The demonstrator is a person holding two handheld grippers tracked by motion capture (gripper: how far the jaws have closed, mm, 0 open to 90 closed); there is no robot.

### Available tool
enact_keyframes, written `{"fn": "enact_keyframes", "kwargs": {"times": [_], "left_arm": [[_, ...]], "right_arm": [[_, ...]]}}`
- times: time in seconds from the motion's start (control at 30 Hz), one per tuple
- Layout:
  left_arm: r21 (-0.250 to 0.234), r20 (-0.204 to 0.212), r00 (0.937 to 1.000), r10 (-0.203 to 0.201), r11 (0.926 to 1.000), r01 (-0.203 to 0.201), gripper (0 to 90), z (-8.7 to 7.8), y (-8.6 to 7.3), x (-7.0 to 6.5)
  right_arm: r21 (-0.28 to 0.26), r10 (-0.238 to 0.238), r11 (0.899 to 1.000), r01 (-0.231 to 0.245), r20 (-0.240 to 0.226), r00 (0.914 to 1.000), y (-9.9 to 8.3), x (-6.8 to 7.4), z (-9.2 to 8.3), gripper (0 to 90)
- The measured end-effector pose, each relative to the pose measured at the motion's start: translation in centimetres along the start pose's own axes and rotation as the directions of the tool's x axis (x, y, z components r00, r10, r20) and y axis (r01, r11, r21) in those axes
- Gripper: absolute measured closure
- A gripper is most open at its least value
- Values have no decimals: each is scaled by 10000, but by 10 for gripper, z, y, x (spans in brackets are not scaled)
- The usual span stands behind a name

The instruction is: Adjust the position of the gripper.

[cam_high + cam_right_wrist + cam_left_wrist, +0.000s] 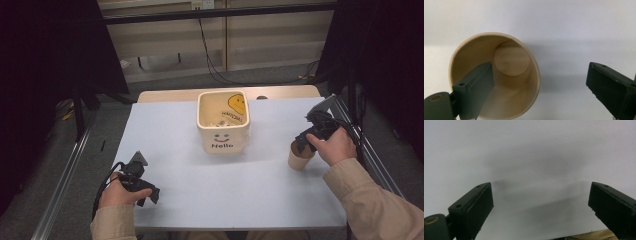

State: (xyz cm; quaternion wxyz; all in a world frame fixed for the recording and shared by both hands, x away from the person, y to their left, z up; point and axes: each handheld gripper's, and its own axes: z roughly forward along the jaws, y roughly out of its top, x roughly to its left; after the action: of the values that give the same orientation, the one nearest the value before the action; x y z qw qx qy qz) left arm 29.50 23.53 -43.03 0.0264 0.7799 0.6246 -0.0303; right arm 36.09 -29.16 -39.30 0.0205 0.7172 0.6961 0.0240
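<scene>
Right tool [539, 87] released, one jaw inside paper cup [496, 75], other outside: straddles wall, likely for rim grasp. Left tool [540, 207] released, idle over counter [200, 175].

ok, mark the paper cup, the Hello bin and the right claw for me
paper cup [511, 58]: right gripper view, on its inside bottom.
Hello bin [222, 139]: high view, on its front wall by the smiley.
right claw [540, 83]: right gripper view, midway between its open jaws.

Dim room, dark at both sides; soft overhead light on the pale bench [200, 195], blurry shadows under each claw.
</scene>
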Motion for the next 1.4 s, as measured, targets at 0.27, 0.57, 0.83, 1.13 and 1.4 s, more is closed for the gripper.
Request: {"fn": "enact_keyframes", "kwargs": {"times": [0.27,0.57,0.83,1.13,1.4], "left_arm": [[-73,14,10000,50,10000,-50,57,0,0,0],[-122,41,10000,34,9999,-34,56,-2,1,-1],[-97,65,9999,101,9999,-100,57,-2,2,-1],[-168,158,9999,53,9998,-50,56,-3,2,0],[-158,43,9999,156,9998,-155,56,-2,3,0]], "right_arm": [[-71,5,10000,-5,8,10000,-1,1,-9,75],[-114,-131,9998,133,136,9998,5,2,-40,75],[-266,-182,9995,185,108,9998,13,6,-74,74],[-522,-180,9985,191,199,9996,17,11,-99,66],[-451,-333,9984,334,26,9994,20,23,-99,66]]}}
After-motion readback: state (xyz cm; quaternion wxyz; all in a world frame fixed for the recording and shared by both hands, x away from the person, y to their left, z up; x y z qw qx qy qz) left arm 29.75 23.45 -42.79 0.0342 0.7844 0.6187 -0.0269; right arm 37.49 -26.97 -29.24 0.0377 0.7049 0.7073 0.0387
